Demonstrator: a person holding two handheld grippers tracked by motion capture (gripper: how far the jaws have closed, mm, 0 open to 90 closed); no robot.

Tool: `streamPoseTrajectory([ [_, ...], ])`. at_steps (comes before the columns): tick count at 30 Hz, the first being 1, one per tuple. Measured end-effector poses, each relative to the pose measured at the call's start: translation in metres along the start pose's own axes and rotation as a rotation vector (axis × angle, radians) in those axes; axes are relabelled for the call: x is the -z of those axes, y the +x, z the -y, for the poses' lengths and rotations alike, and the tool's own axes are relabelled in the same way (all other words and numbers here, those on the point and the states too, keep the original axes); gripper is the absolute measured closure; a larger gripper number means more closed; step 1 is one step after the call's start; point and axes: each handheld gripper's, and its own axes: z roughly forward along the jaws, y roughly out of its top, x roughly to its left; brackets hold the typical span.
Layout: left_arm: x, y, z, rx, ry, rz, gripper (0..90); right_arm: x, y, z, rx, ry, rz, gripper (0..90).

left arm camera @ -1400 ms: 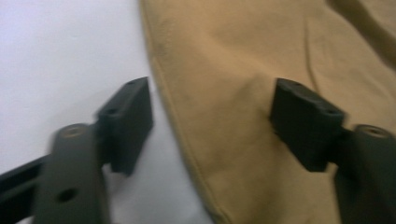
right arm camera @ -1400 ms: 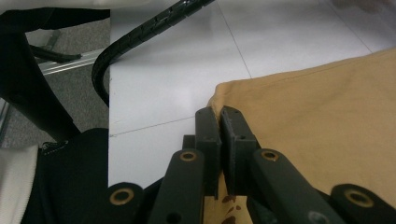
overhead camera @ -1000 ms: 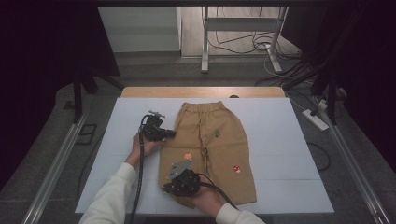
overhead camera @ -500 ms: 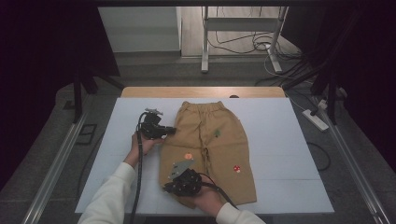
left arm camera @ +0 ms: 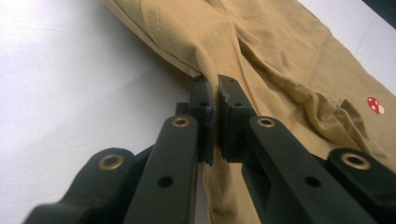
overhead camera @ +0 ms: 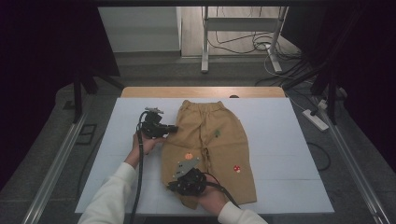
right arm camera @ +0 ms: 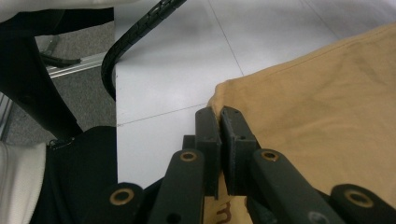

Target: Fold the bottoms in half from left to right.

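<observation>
Both grippers clamp trousers (overhead camera: 205,144) flat on table (overhead camera: 280,140) | left gripper (left arm camera: 217,91) pinches side seam | right gripper (right arm camera: 219,116) pinches hem corner | advice: lift together, keep edge taut, fold across evenly.

A white mat (overhead camera: 280,140) covers the wooden table (overhead camera: 154,92); a power strip (overhead camera: 315,119) lies on the floor beside it.

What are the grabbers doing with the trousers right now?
Left gripper shut on trousers edge. Right gripper shut on hem corner. Nothing blocking.
</observation>
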Motion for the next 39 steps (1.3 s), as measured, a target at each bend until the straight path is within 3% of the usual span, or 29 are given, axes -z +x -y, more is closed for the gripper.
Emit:
streamPoseTrajectory([
  [21,0.002,-0.008,-0.004,-0.012,-0.022,0.014,84.6,0.027,-0.009,0.015,-0.058,-0.032,0.022,85.4],
  [39,-0.011,-0.024,-0.019,-0.054,-0.023,0.059,84.5,0.057,-0.013,0.036,-0.120,-0.062,0.080,85.4],
])
